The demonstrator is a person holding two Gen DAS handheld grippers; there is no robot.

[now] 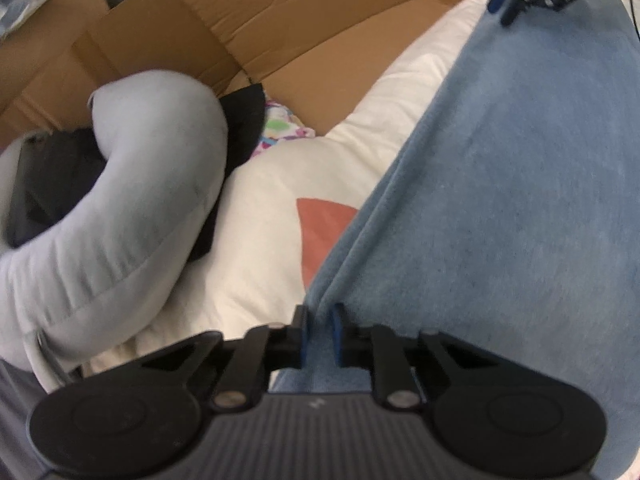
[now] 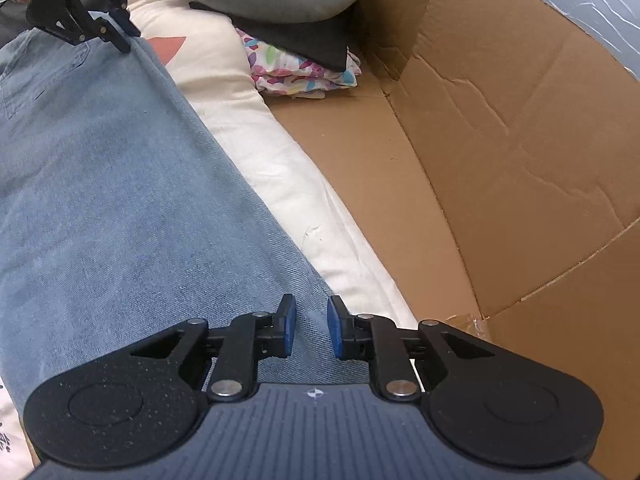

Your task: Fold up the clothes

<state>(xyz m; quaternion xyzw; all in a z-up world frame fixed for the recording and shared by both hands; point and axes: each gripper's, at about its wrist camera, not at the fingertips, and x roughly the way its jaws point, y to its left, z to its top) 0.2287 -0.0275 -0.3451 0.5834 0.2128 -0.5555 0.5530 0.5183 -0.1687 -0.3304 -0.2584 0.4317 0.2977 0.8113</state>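
Two grippers work at opposite ends of a pair of light blue jeans (image 2: 120,184), which lies stretched flat along a cream quilt (image 2: 304,200) with a reddish patch on it. From its own wrist view, the left gripper (image 1: 320,334) sits at the jeans' edge with a narrow gap between its blue pads (image 1: 337,332); a ridge of denim runs into that gap, though whether the pads actually press on it is not clear. The right gripper (image 2: 311,330), seen from its own camera, hovers over the other end of the jeans near their edge with its jaws partly open, the pads apart from the fabric and nothing gripped. Beside the quilt, flattened brown cardboard (image 2: 500,152) covers the surface and rises as a wall. At the far end of the quilt, a grey curved pillow (image 1: 132,184) rests on a dark folded garment (image 2: 312,46), which lies on top of a colourful patterned cloth (image 2: 296,74).
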